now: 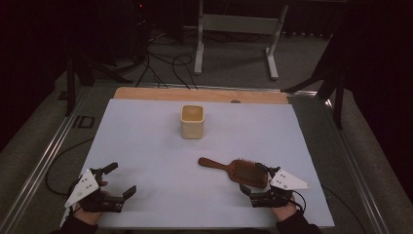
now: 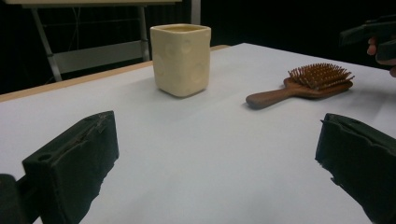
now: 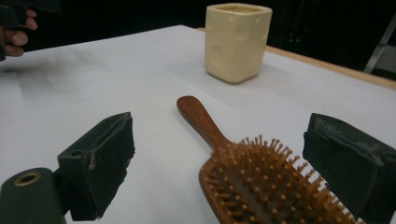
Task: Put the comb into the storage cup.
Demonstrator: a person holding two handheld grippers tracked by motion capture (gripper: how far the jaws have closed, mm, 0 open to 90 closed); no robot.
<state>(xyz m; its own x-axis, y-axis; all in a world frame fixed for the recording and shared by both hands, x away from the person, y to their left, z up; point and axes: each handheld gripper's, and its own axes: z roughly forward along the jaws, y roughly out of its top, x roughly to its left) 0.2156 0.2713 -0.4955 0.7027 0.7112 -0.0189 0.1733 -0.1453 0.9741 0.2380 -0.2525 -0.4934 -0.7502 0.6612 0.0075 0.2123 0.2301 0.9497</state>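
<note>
Near edge of the pale blue-white sheet-covered table [image 1: 146, 146]: two hands come in from the bottom of the high view, each holding a black two-jaw gripper topped with a grey three-cornered plate. Left gripper [image 1: 121, 180] sits at the near left corner, jaws spread wide, nothing between them; in the left gripper view its own jaws stand far apart over bare sheet [image 2: 210, 163]. Right gripper [image 1: 253, 178] sits at the near right, jaws also wide open and gripping nothing; they stand either side of the head end of a brown wooden paddle hairbrush with brown bristles [image 1: 234, 170]. In the right gripper view the brush head [image 3: 266, 186] lies on the sheet between the two black jaws, bristles up, with clear gaps on both sides, so no contact with either pad. Brush handle points away from the right hand, toward the table's middle and slightly left. The left gripper view shows the same hairbrush [image 2: 303, 86] lying flat, the other hand and its gripper just behind it. Farther on, well apart from the brush, a cream square-sided ceramic cup with shallow round dimples [image 1: 192, 121] stands upright toward the far centre of the sheet. Beyond the sheet, a strip of bare wooden tabletop edge [image 1: 146, 92]. Past that, grey carpet floor with black cables [image 1: 165, 66] and a white metal frame stand [image 1: 236, 34].
</note>
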